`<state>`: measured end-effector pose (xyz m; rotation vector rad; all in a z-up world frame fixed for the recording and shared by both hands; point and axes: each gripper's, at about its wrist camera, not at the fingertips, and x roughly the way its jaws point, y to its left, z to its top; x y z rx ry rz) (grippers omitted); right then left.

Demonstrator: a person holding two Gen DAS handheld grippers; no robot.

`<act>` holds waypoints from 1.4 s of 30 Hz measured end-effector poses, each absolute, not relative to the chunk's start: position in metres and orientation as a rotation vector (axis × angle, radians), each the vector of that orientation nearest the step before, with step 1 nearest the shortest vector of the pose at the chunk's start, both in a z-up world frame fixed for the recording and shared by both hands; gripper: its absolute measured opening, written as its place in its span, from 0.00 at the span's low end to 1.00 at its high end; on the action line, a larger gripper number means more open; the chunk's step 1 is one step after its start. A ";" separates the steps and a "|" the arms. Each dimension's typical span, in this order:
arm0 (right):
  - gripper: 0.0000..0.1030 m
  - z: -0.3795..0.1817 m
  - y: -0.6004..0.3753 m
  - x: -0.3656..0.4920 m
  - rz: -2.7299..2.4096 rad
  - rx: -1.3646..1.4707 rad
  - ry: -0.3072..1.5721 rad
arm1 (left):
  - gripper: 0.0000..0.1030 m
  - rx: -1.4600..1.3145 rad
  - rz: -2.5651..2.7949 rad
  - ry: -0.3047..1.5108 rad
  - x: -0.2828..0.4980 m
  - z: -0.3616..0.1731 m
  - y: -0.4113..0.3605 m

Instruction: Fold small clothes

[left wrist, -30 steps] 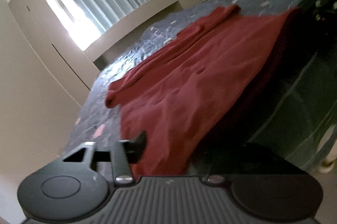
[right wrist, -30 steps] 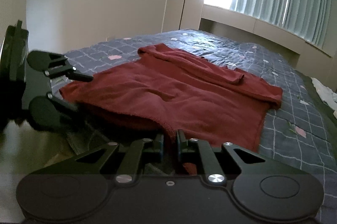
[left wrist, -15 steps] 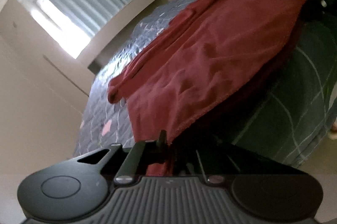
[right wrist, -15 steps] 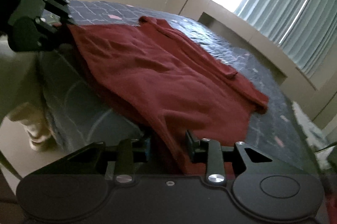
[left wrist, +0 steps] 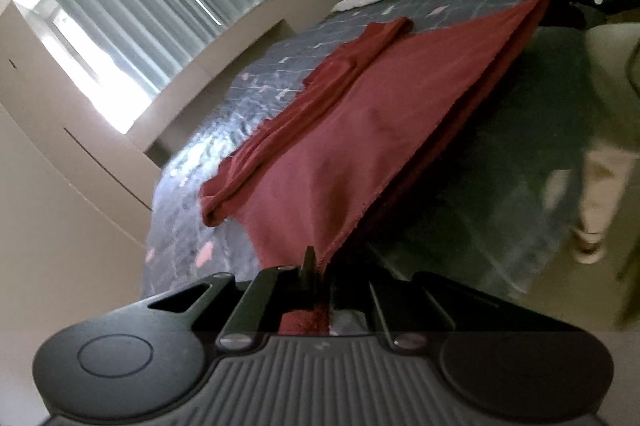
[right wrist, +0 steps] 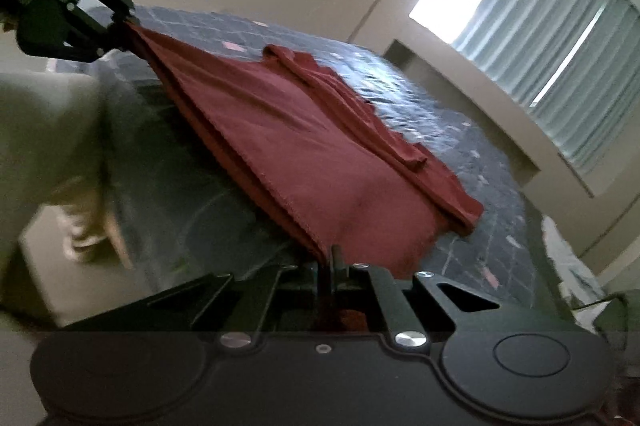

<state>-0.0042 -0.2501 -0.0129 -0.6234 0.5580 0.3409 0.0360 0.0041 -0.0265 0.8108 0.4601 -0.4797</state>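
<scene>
only the right wrist view shows both tools: the left gripper [right wrist: 128, 21] and right gripper [right wrist: 332, 262] each clench a near corner of the red garment [right wrist: 320, 153], stretched taut off the bed [right wrist: 460, 129] (far half resting). a second ago it lay slack.

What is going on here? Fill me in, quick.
A person is folding a red garment on a bed with a handheld gripper in each hand. The left gripper and the right gripper are each shut on a corner of the garment's near edge, pulling it taut and lifted off the bed's edge. The far part, with a folded sleeve, lies on the bed.
</scene>
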 end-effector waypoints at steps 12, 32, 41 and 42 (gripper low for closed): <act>0.04 0.032 -0.260 -0.068 0.568 -0.516 0.799 | 0.04 0.729 -0.677 0.670 -0.042 0.023 0.027; 0.06 0.132 -0.302 0.160 0.445 -0.540 0.630 | 0.06 0.514 -0.514 0.728 0.203 0.123 -0.008; 0.06 0.091 -0.319 0.301 0.404 -0.488 0.700 | 0.06 0.462 -0.464 0.863 0.346 0.084 -0.035; 0.06 0.083 -0.322 0.316 0.403 -0.477 0.714 | 0.06 0.461 -0.462 0.881 0.360 0.076 -0.038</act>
